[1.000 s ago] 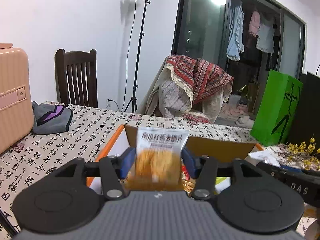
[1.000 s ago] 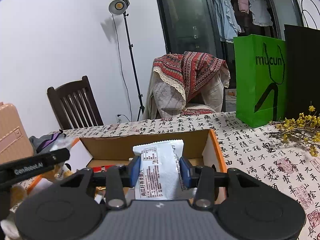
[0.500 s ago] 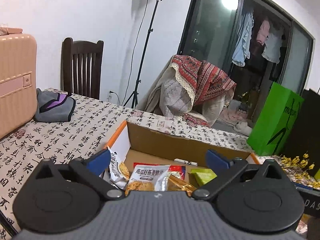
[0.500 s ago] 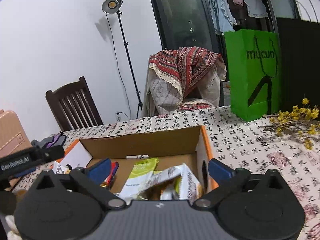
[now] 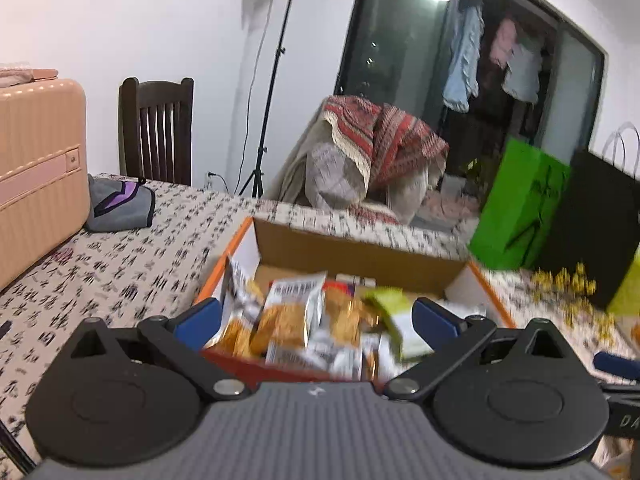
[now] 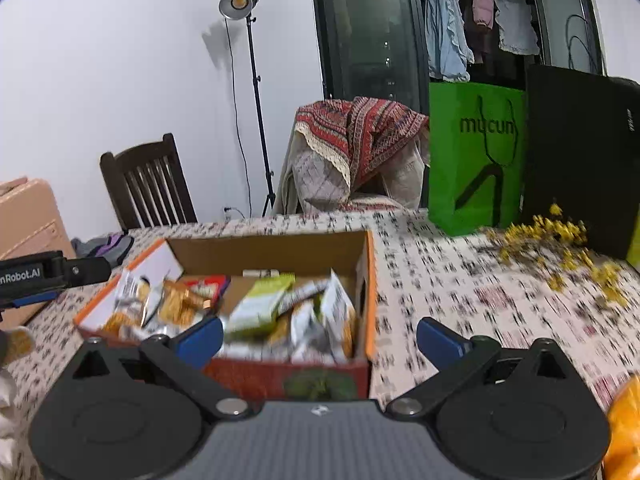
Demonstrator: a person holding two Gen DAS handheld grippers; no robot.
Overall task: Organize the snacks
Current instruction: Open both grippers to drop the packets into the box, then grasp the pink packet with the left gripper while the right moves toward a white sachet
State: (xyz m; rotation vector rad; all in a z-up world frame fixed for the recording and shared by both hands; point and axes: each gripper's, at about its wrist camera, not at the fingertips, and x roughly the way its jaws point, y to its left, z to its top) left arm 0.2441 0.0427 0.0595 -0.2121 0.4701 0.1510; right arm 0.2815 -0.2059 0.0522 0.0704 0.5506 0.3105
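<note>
Left gripper [image 5: 316,320]: black frame with blue pads, jaws spread as wide as they go after just opening, nothing between them, touching nothing
Right gripper [image 6: 318,338]: same build, jaws likewise at full spread after just opening, empty, apart from everything
Open cardboard box with orange rim [image 5: 360,250]: on the table just ahead of both grippers, flaps up, brown inside
Box contents: heap of snack packets; silver-and-orange cracker packet [image 5: 294,312] near the left side, pale green packet [image 6: 262,300] toward the middle, white-and-orange packets [image 6: 336,320] leaning against the right wall
Table with calligraphy-print cloth [image 6: 460,280]: bears the box and all around it
Yellow dried flower sprigs [image 6: 560,240]: strewn on the cloth right of the box
Green paper bag printed "mucun" [image 6: 476,156]: upright behind the flowers, beside a black bag [image 6: 580,152]
Pink hard-shell suitcase [image 5: 36,168]: far left on the table, grey-and-purple pouch [image 5: 120,200] just beside it
Dark wooden chair [image 5: 156,128]: behind the table, near a tall lamp stand [image 5: 276,60]
Chair draped in red patterned blanket [image 6: 356,148]: behind the box
Between grippers and box: nothing in the way
</note>
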